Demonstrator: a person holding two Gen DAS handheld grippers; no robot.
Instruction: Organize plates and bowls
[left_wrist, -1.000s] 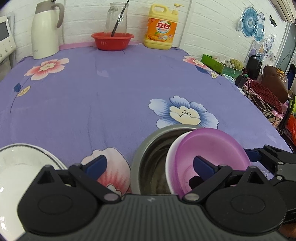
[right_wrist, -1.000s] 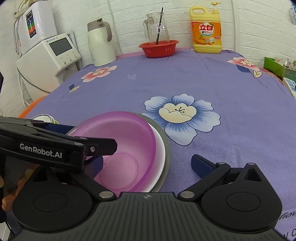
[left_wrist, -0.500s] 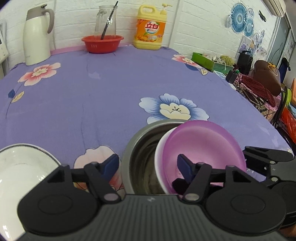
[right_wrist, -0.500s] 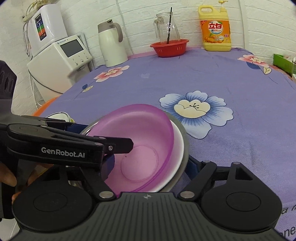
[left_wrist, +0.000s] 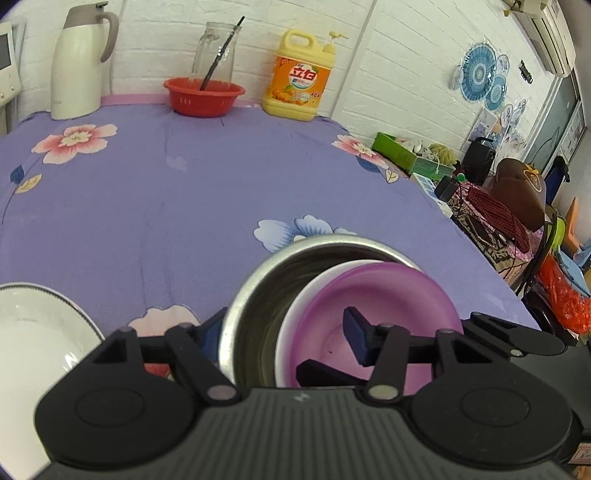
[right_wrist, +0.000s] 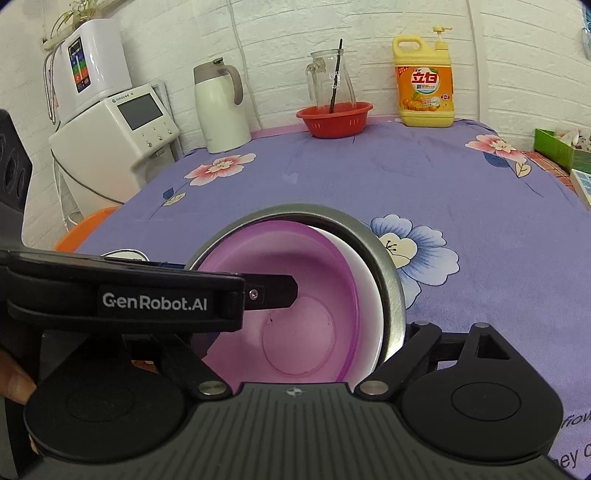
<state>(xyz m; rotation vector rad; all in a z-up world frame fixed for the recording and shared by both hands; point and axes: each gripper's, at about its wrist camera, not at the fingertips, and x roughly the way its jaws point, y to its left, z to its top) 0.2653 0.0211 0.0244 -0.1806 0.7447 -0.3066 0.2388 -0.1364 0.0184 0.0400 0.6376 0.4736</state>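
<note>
Nested stack noted at the near edge of the counter (left_wrist: 221, 192): purple bowl (right_wrist: 295, 314) inside a white bowl (right_wrist: 364, 295), both inside a steel bowl (left_wrist: 295, 258). The inner pair is seen tilted toward the right wall of the steel bowl.

Left hand-held gripper (left_wrist: 280, 336): jaws set wide, straddling the steel bowl's left rim, one finger outside, one over the purple bowl; no clamping is seen.

Right hand-held gripper (right_wrist: 306, 332): also spread wide, straddling the stack's right side; contact cannot be told.

A white plate (left_wrist: 37, 332) is seen just left of the stack, apart from it.

Step judged: stack being steadied or gripped at both rims. Next move calls for closure on the rims before any lift, then placement near the plate.
</note>
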